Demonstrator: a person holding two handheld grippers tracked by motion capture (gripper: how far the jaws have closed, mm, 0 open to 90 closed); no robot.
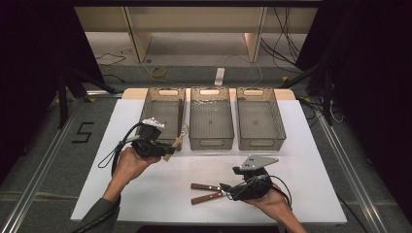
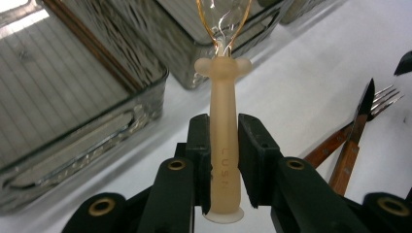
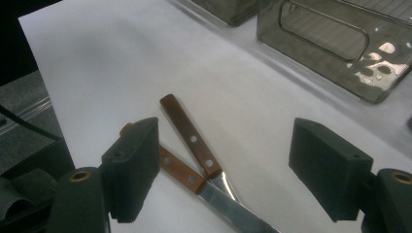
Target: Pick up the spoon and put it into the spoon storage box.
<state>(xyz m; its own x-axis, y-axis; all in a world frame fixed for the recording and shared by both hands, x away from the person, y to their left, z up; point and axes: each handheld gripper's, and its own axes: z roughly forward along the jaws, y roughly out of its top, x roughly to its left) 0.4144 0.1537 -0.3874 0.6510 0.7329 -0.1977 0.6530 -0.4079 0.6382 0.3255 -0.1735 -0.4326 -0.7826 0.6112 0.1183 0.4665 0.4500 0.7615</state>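
Observation:
A whisk [image 2: 223,145] with a pale beige handle and thin wire loops stands between the jaws of my left gripper [image 2: 224,160], which is shut on the handle. In the high view, my left gripper [image 1: 164,150] holds the whisk [image 1: 177,140] just in front of the left bin [image 1: 148,104]. Two wood-handled pieces of cutlery [image 1: 206,187] [image 1: 206,197] lie crossed on the white table top. My right gripper [image 1: 226,190] hovers open at their metal ends. In the right gripper view, my right gripper [image 3: 226,170] stands wide apart over the two brown handles [image 3: 190,138] [image 3: 178,171].
Three clear smoky bins stand in a row at the back: left, middle [image 1: 211,138] and right [image 1: 259,141]. A long brown stick [image 1: 180,115] lies in the left bin. The white table top [image 1: 160,194] ends near the person's forearms. Cables trail from both grippers.

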